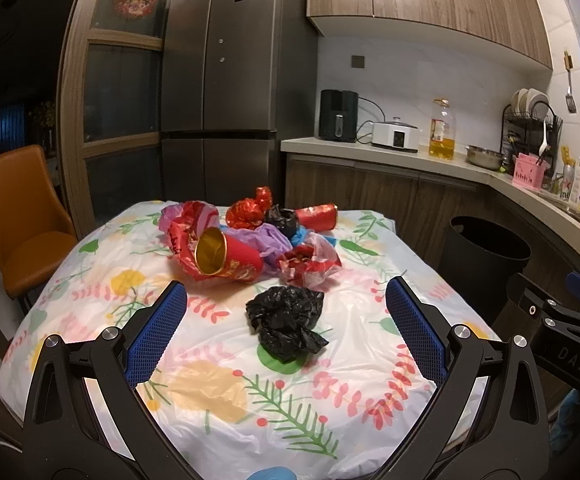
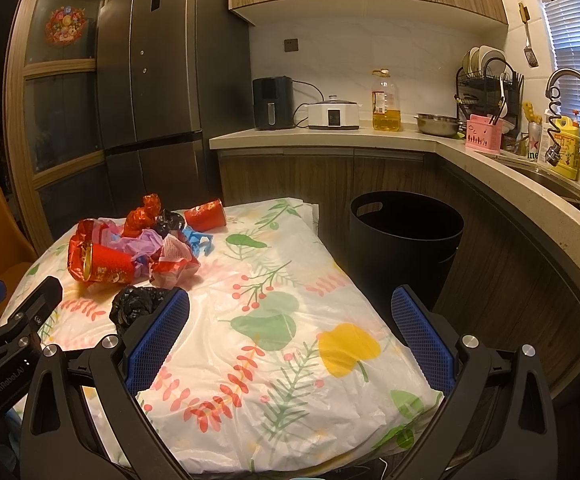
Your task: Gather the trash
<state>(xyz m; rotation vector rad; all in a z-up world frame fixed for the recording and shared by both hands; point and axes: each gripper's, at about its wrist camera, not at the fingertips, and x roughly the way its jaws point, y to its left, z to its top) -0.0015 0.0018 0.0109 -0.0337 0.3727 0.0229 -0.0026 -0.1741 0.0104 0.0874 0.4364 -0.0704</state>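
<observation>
Blue-padded and spread wide, the left claw [image 1: 286, 304] hovered over the bench [image 1: 226, 392] with nothing in it, a crumpled black bag [image 1: 286, 322] lying on the floral cover between its fingers. Beyond lay a heap of trash: a red cup [image 1: 230, 260] on its side, red foil wrappers [image 1: 250, 210] and purple plastic [image 1: 268, 238]. Equally wide and empty, the right claw [image 2: 290, 312] hung above bare cover, the black bin [image 2: 405, 232] on the floor just beside the bench's far corner.
</observation>
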